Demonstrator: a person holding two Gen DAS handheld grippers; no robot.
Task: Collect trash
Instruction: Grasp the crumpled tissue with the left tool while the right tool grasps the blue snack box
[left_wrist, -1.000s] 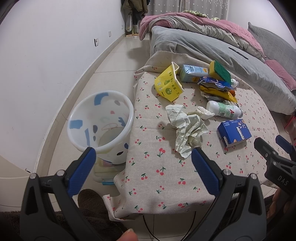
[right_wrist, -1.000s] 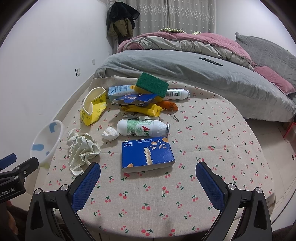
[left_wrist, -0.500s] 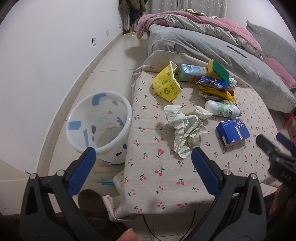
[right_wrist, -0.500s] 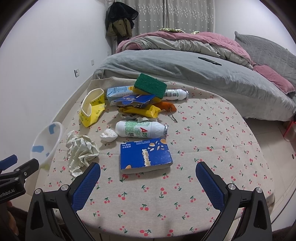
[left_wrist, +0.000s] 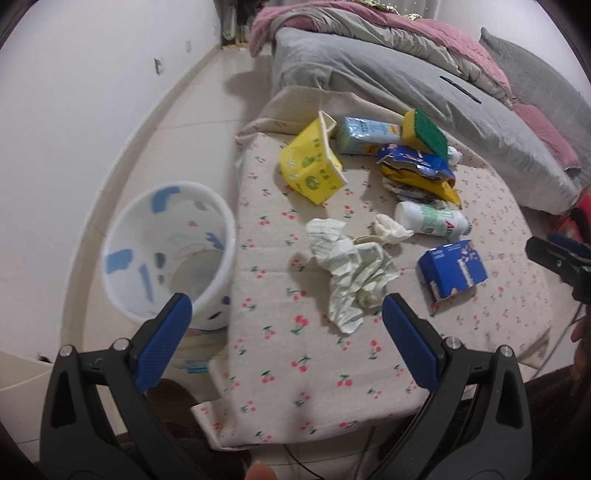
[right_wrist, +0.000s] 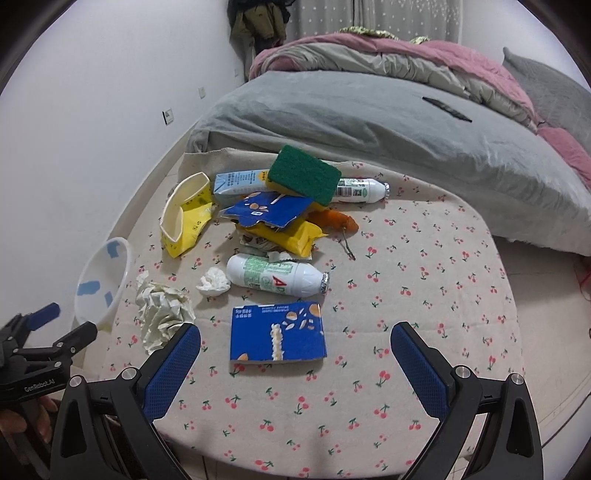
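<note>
Trash lies scattered on a cherry-print tablecloth (right_wrist: 424, 288): crumpled pale paper (left_wrist: 354, 273) (right_wrist: 160, 310), a small white tissue wad (right_wrist: 213, 281), a white bottle (right_wrist: 275, 276), a flat blue carton (right_wrist: 277, 330) (left_wrist: 451, 267), a yellow box (left_wrist: 314, 164) and a green sponge (right_wrist: 303, 173) on top of wrappers. A white bin (left_wrist: 168, 247) with blue patches stands on the floor left of the table. My left gripper (left_wrist: 286, 345) is open, just short of the crumpled paper. My right gripper (right_wrist: 295, 363) is open, with the blue carton just ahead between its fingers.
A bed (right_wrist: 388, 99) with grey and pink covers borders the table's far side. A white wall (left_wrist: 74, 110) runs along the left, with tiled floor (left_wrist: 207, 96) between it and the table. Clothes (right_wrist: 260, 16) hang in the far corner.
Both grippers have moved forward and lower towards the table; the trash looks larger. The left view has swung slightly right, over the table edge. Nothing was picked up.
</note>
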